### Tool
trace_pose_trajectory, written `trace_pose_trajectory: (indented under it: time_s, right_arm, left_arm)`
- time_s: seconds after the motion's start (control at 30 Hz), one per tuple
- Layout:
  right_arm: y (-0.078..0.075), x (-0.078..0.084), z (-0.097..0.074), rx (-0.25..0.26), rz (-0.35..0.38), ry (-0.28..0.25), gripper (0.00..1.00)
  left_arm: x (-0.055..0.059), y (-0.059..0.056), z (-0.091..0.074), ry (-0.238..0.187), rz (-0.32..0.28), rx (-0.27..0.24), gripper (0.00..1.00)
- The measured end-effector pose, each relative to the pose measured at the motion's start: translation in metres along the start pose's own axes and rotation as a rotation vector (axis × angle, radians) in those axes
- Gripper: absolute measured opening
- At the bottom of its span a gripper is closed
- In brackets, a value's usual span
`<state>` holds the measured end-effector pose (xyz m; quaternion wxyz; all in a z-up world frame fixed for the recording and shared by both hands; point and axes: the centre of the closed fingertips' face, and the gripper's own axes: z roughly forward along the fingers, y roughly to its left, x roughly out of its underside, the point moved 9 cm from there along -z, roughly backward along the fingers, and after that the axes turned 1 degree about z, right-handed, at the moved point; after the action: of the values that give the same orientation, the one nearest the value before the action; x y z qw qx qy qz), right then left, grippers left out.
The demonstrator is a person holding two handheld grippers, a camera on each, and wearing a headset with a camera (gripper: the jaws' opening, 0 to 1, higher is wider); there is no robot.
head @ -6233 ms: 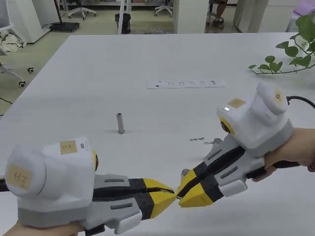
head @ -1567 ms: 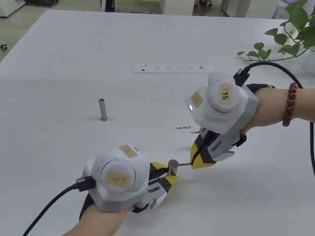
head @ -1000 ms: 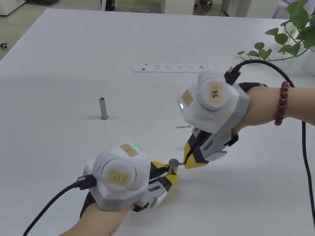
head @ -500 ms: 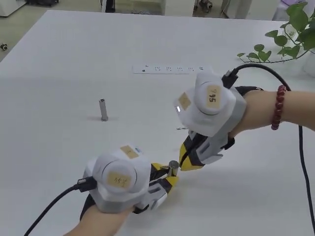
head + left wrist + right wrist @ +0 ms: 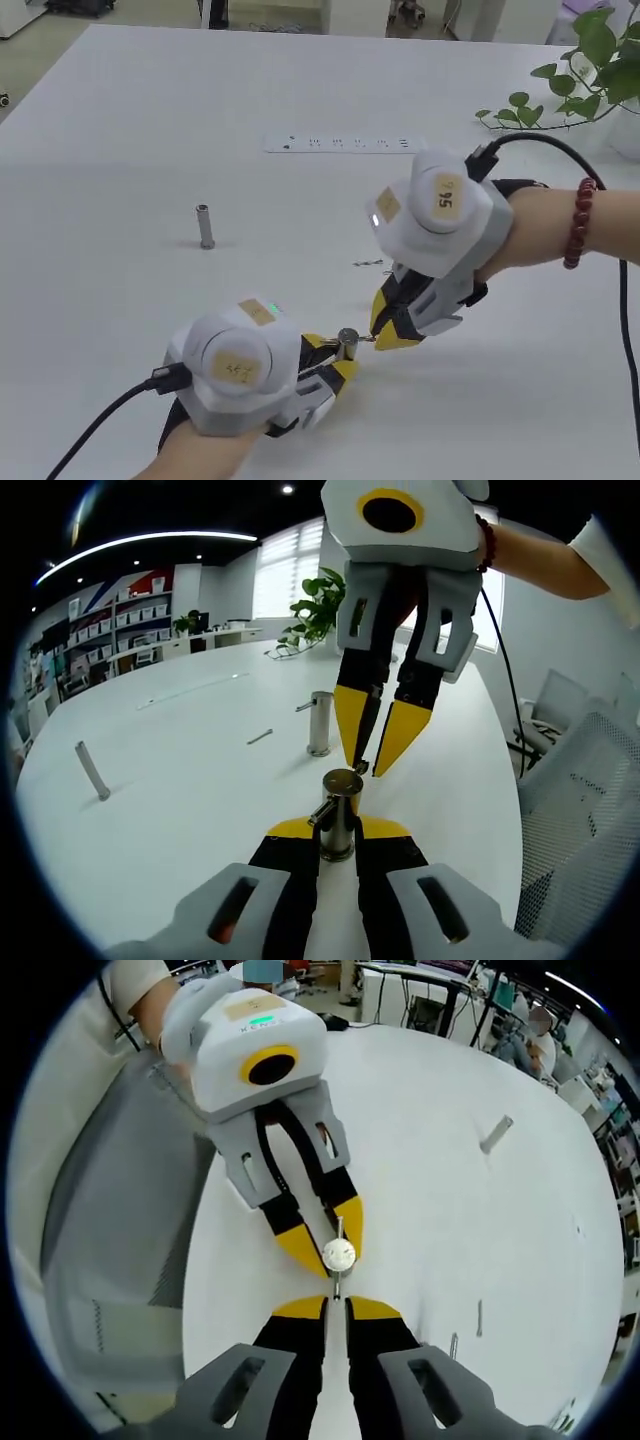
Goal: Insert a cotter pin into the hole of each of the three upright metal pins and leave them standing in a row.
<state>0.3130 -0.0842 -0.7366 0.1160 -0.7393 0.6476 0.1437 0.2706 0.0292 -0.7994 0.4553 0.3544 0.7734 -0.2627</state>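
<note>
My left gripper (image 5: 342, 358) is shut on a short upright metal pin (image 5: 347, 338) near the table's front. Its own view has the metal pin (image 5: 338, 815) between the yellow fingertips. A thin cotter pin (image 5: 338, 1272) passes through the hole near the pin's top, and its far end sticks out on the other side (image 5: 320, 811). My right gripper (image 5: 384, 332) comes in from the right, shut on the cotter pin's near end. A second metal pin (image 5: 319, 723) stands behind the right gripper. A third metal pin (image 5: 205, 226) stands alone at the left.
Loose cotter pins (image 5: 368, 263) lie on the white table (image 5: 120, 130) beyond the right gripper. A white power strip (image 5: 340, 144) lies farther back. A potted plant (image 5: 590, 60) trails over the far right corner. Cables run from both grippers.
The right gripper moved left toward the held metal pin and slid the cotter pin into its hole. The left gripper kept the pin still.
</note>
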Motion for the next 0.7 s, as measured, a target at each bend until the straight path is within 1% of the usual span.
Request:
trace_pose_trajectory:
  time_s: [0.03,0.43,0.57,0.7]
  right_arm:
    - [0.0002,-0.0006,0.0002,0.002,-0.005,-0.001,0.05]
    - [-0.0011,-0.0071,0.0018,0.006,-0.021,-0.014,0.05]
    - [-0.0012,-0.008,0.0023,0.007,-0.014,-0.016,0.05]
    - [-0.0008,-0.0081,0.0033,0.007,0.017,-0.024,0.05]
  left_arm:
    - [0.0001,0.0002,0.0,-0.001,-0.001,0.0,0.12]
    - [0.0002,0.0012,0.0002,-0.005,-0.011,0.003,0.12]
    - [0.0004,0.0015,0.0001,-0.004,-0.011,0.004,0.12]
    - [0.0006,0.0015,-0.0002,-0.003,-0.013,0.003,0.12]
